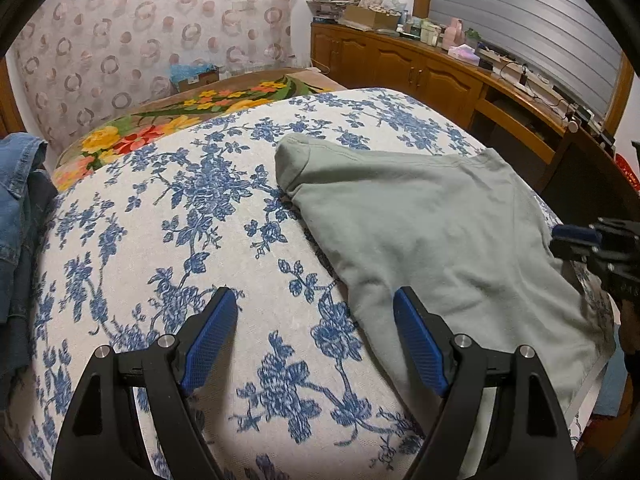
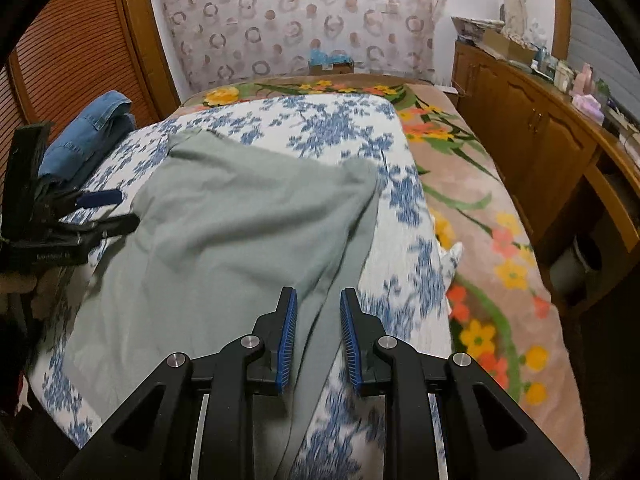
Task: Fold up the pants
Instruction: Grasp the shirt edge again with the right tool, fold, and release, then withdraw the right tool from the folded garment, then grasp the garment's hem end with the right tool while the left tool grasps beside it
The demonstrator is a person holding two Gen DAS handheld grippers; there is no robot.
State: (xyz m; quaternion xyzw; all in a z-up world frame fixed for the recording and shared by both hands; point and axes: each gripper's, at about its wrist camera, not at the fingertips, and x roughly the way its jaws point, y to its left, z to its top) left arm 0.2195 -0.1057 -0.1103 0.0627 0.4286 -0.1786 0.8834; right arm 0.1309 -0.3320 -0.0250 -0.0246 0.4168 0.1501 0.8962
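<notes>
Bed [image 1: 248, 240]: grey-green pants [image 1: 420, 220] spread on floral cover | left gripper [image 1: 316, 312] jaws wide apart, empty | right gripper [image 2: 318, 312] jaws slightly apart over pants' edge, not gripping

1. My left tongs' camera looks down along its fingers from the near edge of the bed [image 1: 248, 208], close over it.
2. My right one looks likewise from farther right.
3. Both share the green pants [image 1: 432, 224], curtain [image 1: 160, 32] and wooden cabinet [image 1: 400, 64].

In the right wrist view, the pants [image 2: 240, 220] lie on the bed [image 2: 400, 220], spreading from centre toward 10 o'clock. A denim pile [image 2: 88, 128] sits beyond them at 10 o'clock. The cabinet [image 2: 540, 136] stands beside the bed at 2 o'clock.
</notes>
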